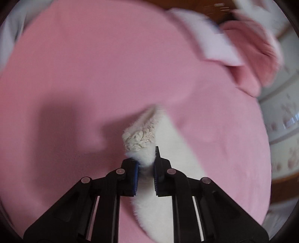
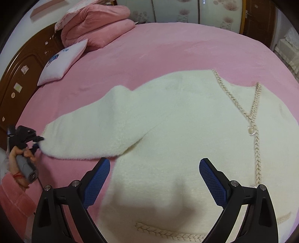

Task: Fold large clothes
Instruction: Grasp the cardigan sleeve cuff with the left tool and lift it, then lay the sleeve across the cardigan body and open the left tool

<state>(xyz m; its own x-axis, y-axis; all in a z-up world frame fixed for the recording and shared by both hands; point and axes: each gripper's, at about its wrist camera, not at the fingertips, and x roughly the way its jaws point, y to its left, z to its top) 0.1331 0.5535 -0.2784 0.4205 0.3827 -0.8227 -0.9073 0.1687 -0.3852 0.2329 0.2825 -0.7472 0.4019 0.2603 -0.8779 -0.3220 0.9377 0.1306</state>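
A white fluffy cardigan (image 2: 177,121) with braided trim lies spread on the pink bed (image 2: 168,46). Its sleeve (image 2: 89,129) stretches out to the left. In the left wrist view my left gripper (image 1: 146,164) is shut on the sleeve cuff (image 1: 140,140), white fluff pinched between its blue pads. The right wrist view shows that same left gripper (image 2: 38,143) at the sleeve's end, held by a hand (image 2: 16,155). My right gripper (image 2: 155,168) hangs open over the cardigan's body, nothing between its fingers.
A folded pink quilt (image 2: 97,26) and a white pillow (image 2: 61,61) lie at the bed's far left corner, against a brown wooden headboard (image 2: 20,74). Floral wardrobe doors (image 2: 186,11) stand beyond the bed. Bare pink sheet surrounds the cardigan.
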